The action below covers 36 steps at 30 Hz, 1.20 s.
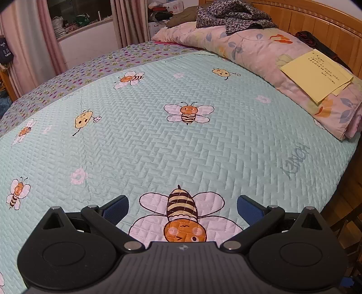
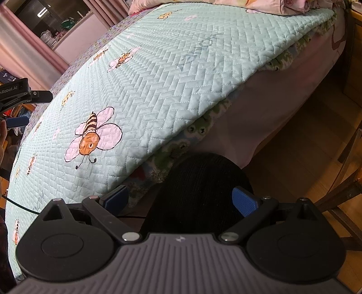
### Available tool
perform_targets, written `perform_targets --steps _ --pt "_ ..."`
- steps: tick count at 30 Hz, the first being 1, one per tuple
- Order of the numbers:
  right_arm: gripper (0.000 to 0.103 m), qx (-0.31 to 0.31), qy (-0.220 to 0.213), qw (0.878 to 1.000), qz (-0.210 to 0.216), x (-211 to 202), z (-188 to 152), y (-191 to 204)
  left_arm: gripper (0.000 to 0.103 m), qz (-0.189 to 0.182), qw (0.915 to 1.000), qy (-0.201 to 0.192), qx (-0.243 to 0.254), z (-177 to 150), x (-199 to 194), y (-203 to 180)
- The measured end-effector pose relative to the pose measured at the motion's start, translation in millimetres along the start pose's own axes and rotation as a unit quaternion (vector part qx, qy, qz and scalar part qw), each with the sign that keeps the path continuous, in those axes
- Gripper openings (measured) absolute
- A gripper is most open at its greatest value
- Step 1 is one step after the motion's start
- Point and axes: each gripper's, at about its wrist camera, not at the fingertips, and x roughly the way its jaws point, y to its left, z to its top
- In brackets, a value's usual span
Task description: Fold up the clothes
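Two tools [image 1: 182,210], one quilt [image 1: 158,140]

Dim warm indoor light; strong fisheye edge-bending.

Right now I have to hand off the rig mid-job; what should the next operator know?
Left gripper: open, empty, hovering over the bee-print quilt.
Right gripper: open, empty, at the bed's near edge above a black fabric mass; what that is, I can't tell.
Clothes: a dark patterned garment lies crumpled on the pink floral bedding by the headboard. A yellow paper rests on the same bedding.
Done: nothing visibly folded.
Left: fetch the garment, spread it, fold it.
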Motion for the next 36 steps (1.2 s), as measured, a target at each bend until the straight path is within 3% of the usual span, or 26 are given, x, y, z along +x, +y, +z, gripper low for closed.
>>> perform_targets --steps 18,27,32,36 --pt "0.098 0.002 0.002 1.0 0.002 0.1 1.4 -1.4 0.102 0.009 1.0 -0.004 0.002 1.6 -1.4 -1.0" --pt "0.098 0.0 0.003 1.0 0.003 -0.1 1.6 -1.9 0.084 0.01 0.9999 -0.006 0.003 0.6 -0.4 -1.4" --pt "0.098 -0.004 0.001 1.0 0.004 0.2 2.9 -1.6 0.083 0.009 0.9998 -0.016 -0.008 1.1 -3.0 0.6" --pt "0.098 -0.001 0.001 1.0 0.005 1.0 3.5 -3.2 0.085 -0.001 0.9997 0.006 -0.023 4.7 2.8 4.9"
